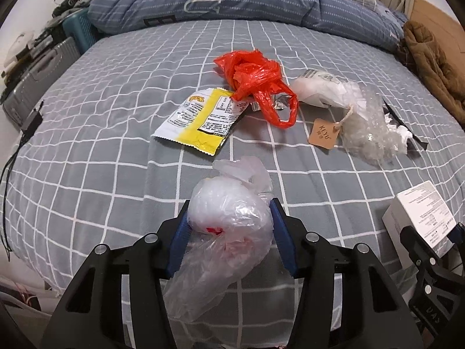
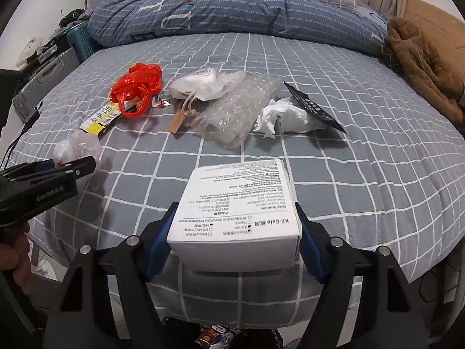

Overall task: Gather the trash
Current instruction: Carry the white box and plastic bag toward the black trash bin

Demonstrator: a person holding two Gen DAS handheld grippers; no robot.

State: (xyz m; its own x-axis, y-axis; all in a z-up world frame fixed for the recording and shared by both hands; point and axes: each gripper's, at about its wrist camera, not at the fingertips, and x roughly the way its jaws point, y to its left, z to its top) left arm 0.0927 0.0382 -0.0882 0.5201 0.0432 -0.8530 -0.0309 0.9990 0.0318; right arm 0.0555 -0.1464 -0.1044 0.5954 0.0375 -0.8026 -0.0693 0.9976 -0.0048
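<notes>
Left wrist view. My left claw point(image 1: 229, 218) grips a crumpled clear plastic bag point(image 1: 226, 226) with a red fleck inside, its blue pads pressing both flanks. The bag hangs over the grey checked bedsheet point(image 1: 116, 151). At 12 o'clock from it lies a yellow-and-white snack wrapper point(image 1: 197, 119) printed with small text too fine to read. Touching the wrapper's far corner is a red plastic bag point(image 1: 255, 84). At 1 o'clock, a white cloth pouch point(image 1: 316, 90) trails a cord to a brown tag point(image 1: 324, 133) reading "KEYU"; bubble wrap point(image 1: 366, 128) lies just beside it. On the folded blue duvet point(image 1: 232, 0) large letters "T" and "U" show. At 3 o'clock my right claw point(image 1: 430, 241) carries a white box point(image 1: 418, 218).

Right wrist view. My right claw point(image 2: 235, 226) is clamped on the white box point(image 2: 235, 203), pads tight on both sides. Its label, upside down, reads "KZ-Gale", "Specification" and "Built-in Sound Card for Gaming Version". At 12 o'clock lie crumpled white tissue point(image 2: 284, 116) and a black foil packet point(image 2: 314, 104). At 9 o'clock my left claw point(image 2: 72, 165), marked "GenRobot.AI", holds the clear bag.
</notes>
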